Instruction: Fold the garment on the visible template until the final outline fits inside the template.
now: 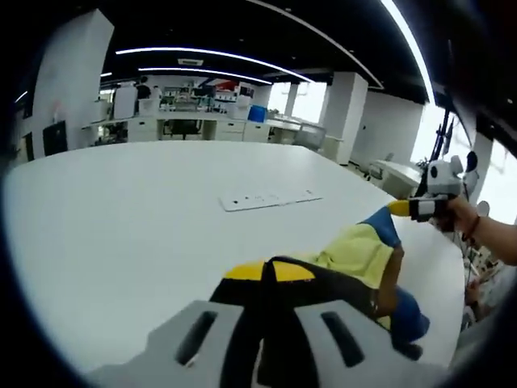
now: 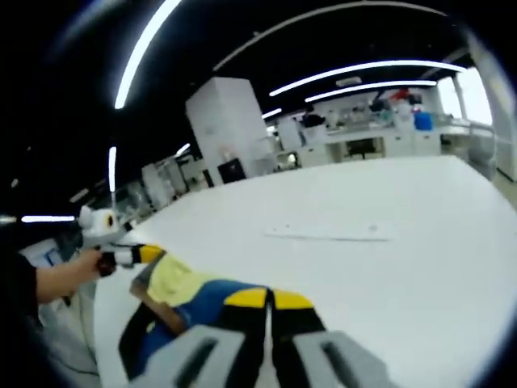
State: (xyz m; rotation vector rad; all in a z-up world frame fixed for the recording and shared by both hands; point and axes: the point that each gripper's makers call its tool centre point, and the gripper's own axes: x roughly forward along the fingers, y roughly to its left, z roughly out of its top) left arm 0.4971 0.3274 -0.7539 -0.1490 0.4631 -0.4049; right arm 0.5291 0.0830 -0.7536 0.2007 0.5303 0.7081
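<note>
In the left gripper view we look along our left gripper (image 1: pixel 268 271), whose yellow-tipped jaws meet at the tips with dark cloth of the garment (image 1: pixel 363 255) bunched between and just behind them, so we read it as clamped on the garment. The garment is yellow, blue and dark; it hangs stretched in the air above the white table (image 1: pixel 121 218) toward the right gripper (image 1: pixel 397 208), which comes in from the right, held by a hand (image 1: pixel 456 214). Its yellow tip touches the blue edge of the cloth, but at this size we cannot make out from here how its jaws stand. In the right gripper view the right gripper (image 2: pixel 269 301) shows its own yellow tips pressed together on the blue part of the garment (image 2: pixel 190 291), and the left gripper (image 2: pixel 141 255) appears at the far left, its tip against the yellow part of the cloth, with a hand (image 2: pixel 60 279) behind it. Much of the garment is hidden behind the jaws in both views, so we cannot tell its overall shape. A flat pale sheet, which may be the template (image 1: pixel 271 199), lies on the table well apart from the cloth; it is thin and blurred in the right gripper view (image 2: pixel 331 234). The room behind is blurred.
</note>
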